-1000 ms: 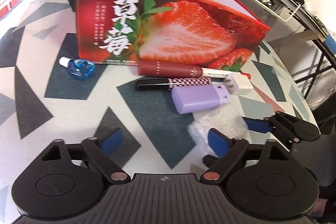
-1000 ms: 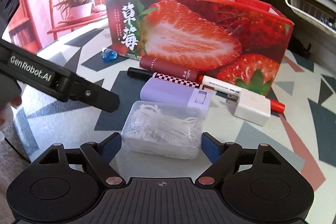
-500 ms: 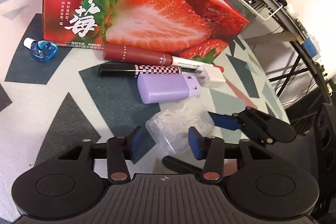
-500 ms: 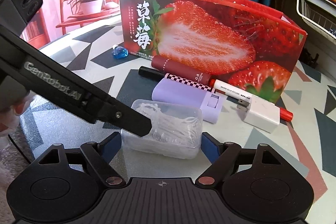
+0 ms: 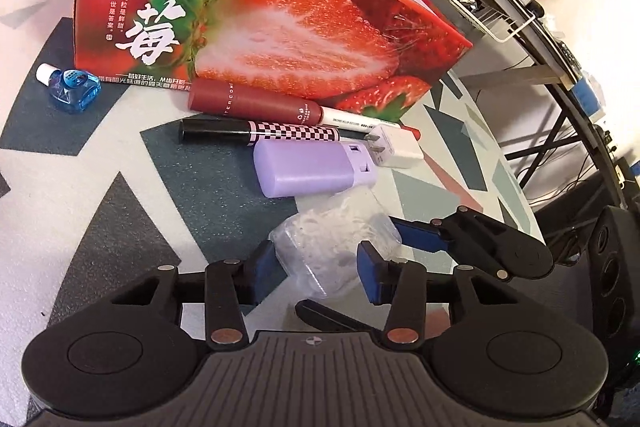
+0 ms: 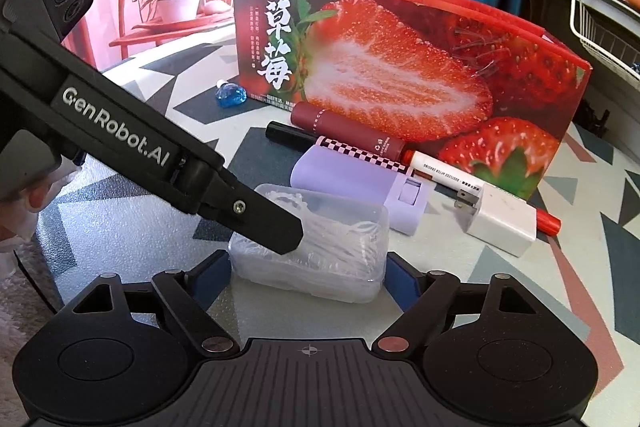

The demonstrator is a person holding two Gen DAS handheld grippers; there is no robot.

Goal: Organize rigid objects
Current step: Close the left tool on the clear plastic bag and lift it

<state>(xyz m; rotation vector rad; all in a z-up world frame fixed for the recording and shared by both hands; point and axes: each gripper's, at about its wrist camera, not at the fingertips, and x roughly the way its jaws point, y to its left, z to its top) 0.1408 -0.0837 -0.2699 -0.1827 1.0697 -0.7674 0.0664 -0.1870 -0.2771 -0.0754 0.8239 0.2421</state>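
My left tongs are opening slightly, pads still touching the clear plastic case on the worktop; my right tongs stand wide around it, case between them; purple box just behind; bare worktop lies leftward.

The left gripper came in from wide of the clear plastic box and its jaws narrowed sharply, so that the box, a second ago ahead of and outside the right-hand jaw, sat between them, against both blue pads; at the last they were opening slightly. In the right wrist view the left gripper's black finger advanced from clear of the box to lie across its near left corner.
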